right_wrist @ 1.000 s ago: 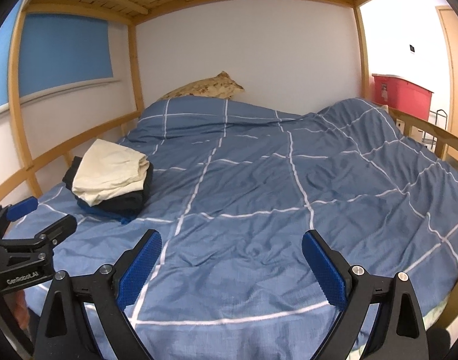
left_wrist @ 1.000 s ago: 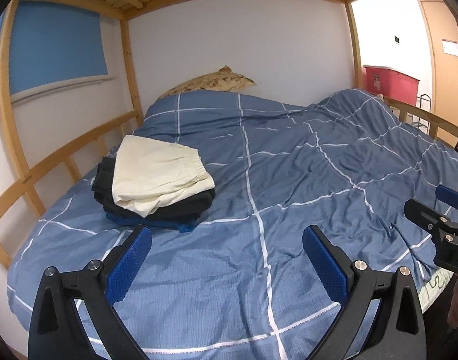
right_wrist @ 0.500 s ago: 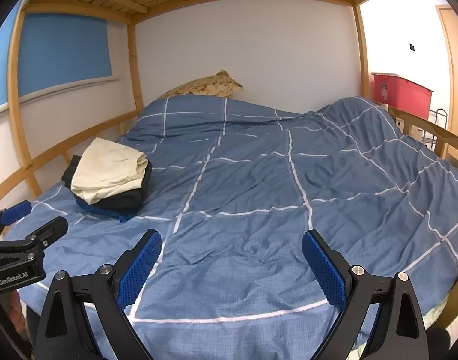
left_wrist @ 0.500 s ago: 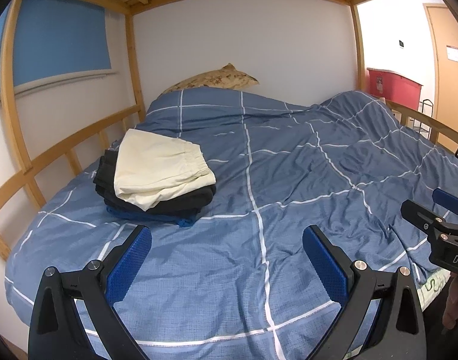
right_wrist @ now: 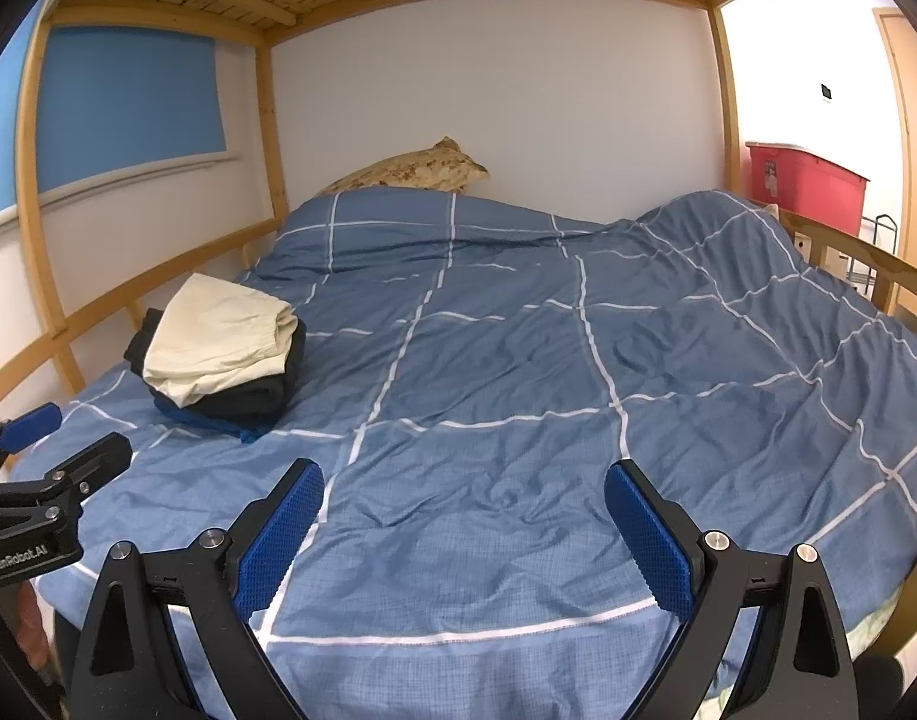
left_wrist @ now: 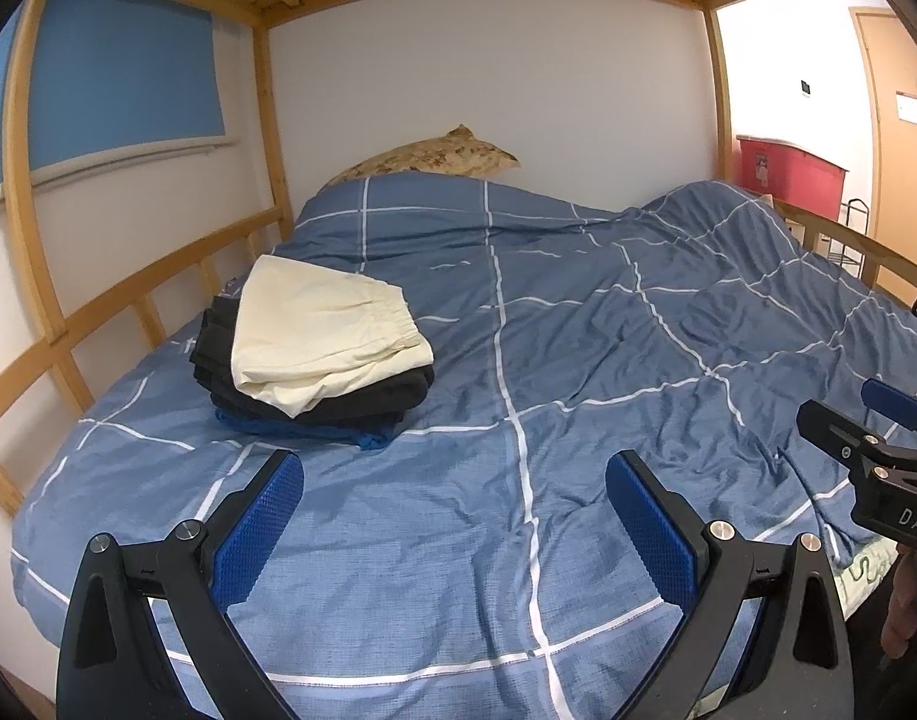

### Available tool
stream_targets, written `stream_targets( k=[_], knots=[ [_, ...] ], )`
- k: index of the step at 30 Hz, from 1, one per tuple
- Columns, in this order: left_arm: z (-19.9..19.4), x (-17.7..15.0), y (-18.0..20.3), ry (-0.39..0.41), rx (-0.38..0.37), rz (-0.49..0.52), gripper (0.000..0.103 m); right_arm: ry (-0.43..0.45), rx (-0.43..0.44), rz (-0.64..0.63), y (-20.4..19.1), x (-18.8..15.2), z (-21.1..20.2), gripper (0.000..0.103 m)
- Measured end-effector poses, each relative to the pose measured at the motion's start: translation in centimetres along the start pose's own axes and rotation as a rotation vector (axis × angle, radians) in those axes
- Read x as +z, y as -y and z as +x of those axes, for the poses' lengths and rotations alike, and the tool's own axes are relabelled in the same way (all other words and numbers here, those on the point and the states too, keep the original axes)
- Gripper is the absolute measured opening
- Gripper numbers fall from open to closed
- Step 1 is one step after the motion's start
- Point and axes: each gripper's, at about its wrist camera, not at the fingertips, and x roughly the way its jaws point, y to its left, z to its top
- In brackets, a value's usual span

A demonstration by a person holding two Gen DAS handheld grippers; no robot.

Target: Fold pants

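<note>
Left gripper [left_wrist: 455, 516] jaws spread wide, nothing between the blue pads [left_wrist: 257, 531], hanging over the near end of the bed. Right gripper [right_wrist: 464, 525] same: jaws wide apart, empty, blue pads [right_wrist: 653, 546] both visible, over the near edge of the blue duvet [right_wrist: 518, 372]. Each gripper shows in the other's view, the right one at the right edge of the left wrist view [left_wrist: 878, 456], the left one at the left edge of the right wrist view [right_wrist: 35, 480]; neither touches any fabric. Part of a hand [left_wrist: 905, 606] visible under the right gripper at the frame edge. Folded pants sit in a stack [left_wrist: 314, 354] on the left side of the bed, near the wooden side rail [left_wrist: 134, 294]: cream pair [left_wrist: 323, 336] on top with elastic waistband facing right, black pair [left_wrist: 338, 399] under it, blue pair [left_wrist: 314, 429] at the bottom, edge poking out. Stack is well apart from both grippers. Duvet is blue with white grid lines, wrinkled, bunched higher on the right. Patterned tan pillow [left_wrist: 440, 159] at the head against the white wall. Red storage bin [left_wrist: 788, 177] past the right bedpost, wooden slats overhead.
</note>
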Motion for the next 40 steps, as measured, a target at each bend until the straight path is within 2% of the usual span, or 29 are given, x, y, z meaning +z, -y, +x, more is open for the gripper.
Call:
stream_targets(
  k=[40],
  knots=[
    [0.6, -0.45, 0.05, -0.017, 0.014, -0.01, 0.103, -0.006, -0.001, 0.003, -0.07, -0.14, 0.06, 0.096]
  ],
)
